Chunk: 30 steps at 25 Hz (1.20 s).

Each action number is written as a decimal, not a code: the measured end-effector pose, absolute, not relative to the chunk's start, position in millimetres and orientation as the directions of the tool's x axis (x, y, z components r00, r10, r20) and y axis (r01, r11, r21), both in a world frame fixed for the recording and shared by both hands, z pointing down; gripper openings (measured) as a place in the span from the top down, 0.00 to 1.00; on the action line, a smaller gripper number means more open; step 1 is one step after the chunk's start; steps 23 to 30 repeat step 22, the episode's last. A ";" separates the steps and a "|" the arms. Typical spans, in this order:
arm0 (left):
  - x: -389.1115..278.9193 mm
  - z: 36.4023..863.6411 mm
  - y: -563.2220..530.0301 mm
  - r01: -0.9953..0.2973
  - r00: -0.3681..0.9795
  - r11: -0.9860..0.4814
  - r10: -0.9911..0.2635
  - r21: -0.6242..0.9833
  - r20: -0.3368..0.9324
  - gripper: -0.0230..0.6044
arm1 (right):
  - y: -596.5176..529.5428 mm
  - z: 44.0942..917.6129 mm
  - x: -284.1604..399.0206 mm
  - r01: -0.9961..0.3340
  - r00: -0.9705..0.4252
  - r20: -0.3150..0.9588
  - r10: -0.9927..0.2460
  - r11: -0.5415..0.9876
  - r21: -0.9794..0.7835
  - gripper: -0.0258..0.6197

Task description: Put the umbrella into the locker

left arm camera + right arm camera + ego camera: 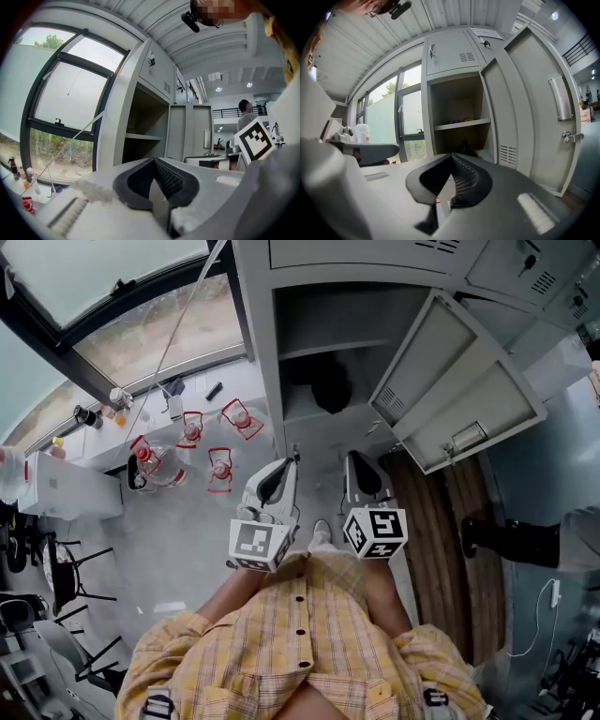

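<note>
The locker (261,343) stands open in front of the person, its door (461,395) swung out to the right in the head view. The umbrella (331,385) is already inside: a dark, bunched shape on the floor of the compartment, under the shelf (319,347) and towards the back. The right gripper view shows it too, a dark lump (465,146) just below the shelf (461,124) and just above the jaw tips, with the door (534,108) at the right.

Both grippers are in front of the person's yellow checked shirt (300,634), outside the locker and apart from the umbrella. The left gripper (291,461) is clenched – in its own view the 2 dark ribbed pads meet at the tips (153,159) with nothing between them. It faces the locker's left side wall (112,131) and the window (70,98) beside it. The right gripper (358,465) is likewise closed and empty, its jaws together at the tips (451,154), aimed at the open compartment.

On the pale floor to the left of the locker, below the window, stand clear jugs with red handles (220,470). At the right edge of the head view – on the far side of a strip of wood-look flooring (436,549) – a dark shoe (502,540) of another person shows
</note>
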State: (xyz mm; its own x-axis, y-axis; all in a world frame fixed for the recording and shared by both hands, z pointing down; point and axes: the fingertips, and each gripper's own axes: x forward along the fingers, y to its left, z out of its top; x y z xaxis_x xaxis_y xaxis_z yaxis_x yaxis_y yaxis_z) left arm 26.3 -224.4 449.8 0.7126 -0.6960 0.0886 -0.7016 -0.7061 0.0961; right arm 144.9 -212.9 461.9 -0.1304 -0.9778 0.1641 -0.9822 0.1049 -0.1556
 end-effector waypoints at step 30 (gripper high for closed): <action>45.0 456.1 -221.5 -0.694 0.719 -0.710 -0.687 0.120 0.103 0.97 | -199.4 465.4 160.0 -0.980 -0.137 0.159 -0.978 0.110 -0.169 0.97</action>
